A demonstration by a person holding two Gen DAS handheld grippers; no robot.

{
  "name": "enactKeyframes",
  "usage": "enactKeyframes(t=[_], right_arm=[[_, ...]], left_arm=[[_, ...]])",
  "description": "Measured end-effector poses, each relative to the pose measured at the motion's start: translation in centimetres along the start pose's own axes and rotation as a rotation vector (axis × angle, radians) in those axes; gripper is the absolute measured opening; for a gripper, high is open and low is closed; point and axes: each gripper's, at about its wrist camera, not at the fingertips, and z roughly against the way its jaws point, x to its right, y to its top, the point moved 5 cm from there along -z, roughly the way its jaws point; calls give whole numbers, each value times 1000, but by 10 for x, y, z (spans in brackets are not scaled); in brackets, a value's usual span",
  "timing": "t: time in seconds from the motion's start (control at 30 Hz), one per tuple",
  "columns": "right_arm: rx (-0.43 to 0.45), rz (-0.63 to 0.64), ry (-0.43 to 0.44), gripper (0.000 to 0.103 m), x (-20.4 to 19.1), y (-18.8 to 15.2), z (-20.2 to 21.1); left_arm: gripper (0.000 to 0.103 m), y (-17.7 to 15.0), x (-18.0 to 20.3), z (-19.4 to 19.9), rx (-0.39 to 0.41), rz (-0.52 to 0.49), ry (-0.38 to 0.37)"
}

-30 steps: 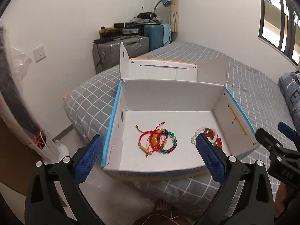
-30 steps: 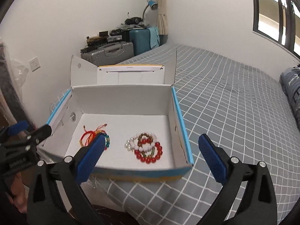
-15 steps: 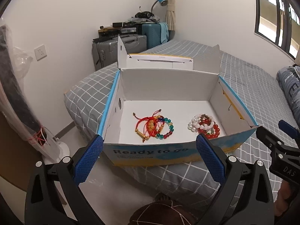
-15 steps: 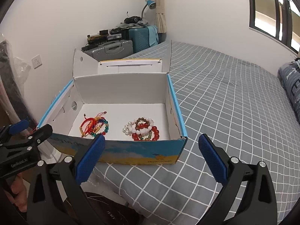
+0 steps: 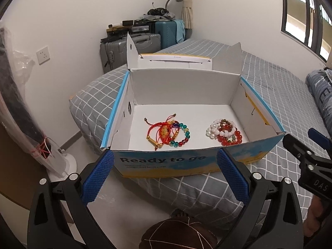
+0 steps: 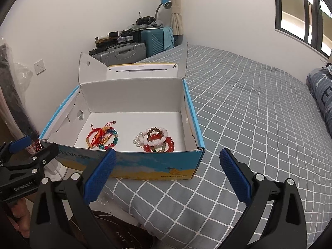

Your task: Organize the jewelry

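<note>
Left gripper [image 5: 164, 178]: nearest the lens, fingers spread wide, blue pads either side of the box's near wall, holding nothing, short of the box.
Right gripper [image 6: 166, 176]: likewise splayed and empty, hovering off the box's near right corner; also seen from the left wrist view at 3 o'clock.
Box [image 5: 186, 164]: open cardboard, lid flaps up at the far side, resting on the near edge of the grey checked bed [image 6: 249, 112]; sits at 12 o'clock from both grippers.
Corded bracelets [image 5: 166, 131]: red cord pieces tangled with a multicoloured bead ring, lying on the box floor toward 11 o'clock in the left wrist view.
Beaded bracelets [image 5: 225, 131]: white, brown and red bead rings heaped on one another, toward 1 o'clock, well apart from the corded cluster.
Done so far: all visible jewelry inside the box, roughly sorted into two clusters; none seen loose on the bed.
Left, as a guess: perhaps untangling the heaps, or folding the flaps shut; cannot tell which from here.
Far: grey and teal suitcases [image 6: 128, 51] against the wall at 12 o'clock, desk lamp above.
</note>
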Motion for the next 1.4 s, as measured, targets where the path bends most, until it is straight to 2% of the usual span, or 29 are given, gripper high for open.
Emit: enactKeyframes(t=[0.43,0.63,1.0,1.4], right_arm=[[-11,4,-20,96,-1,-3,-5],[-16,9,-16,96,-1,-5,-7],[-19,8,-10,96,0,-5,-8],[-25,5,-11,96,1,-6,-10]], left_arm=[[97,-4,1,-9,-43,10,-14],[97,-4,4,-7,-31,12,-33],[97,0,9,-2,0,0,-8],[97,-1,7,-7,-8,2,-2]])
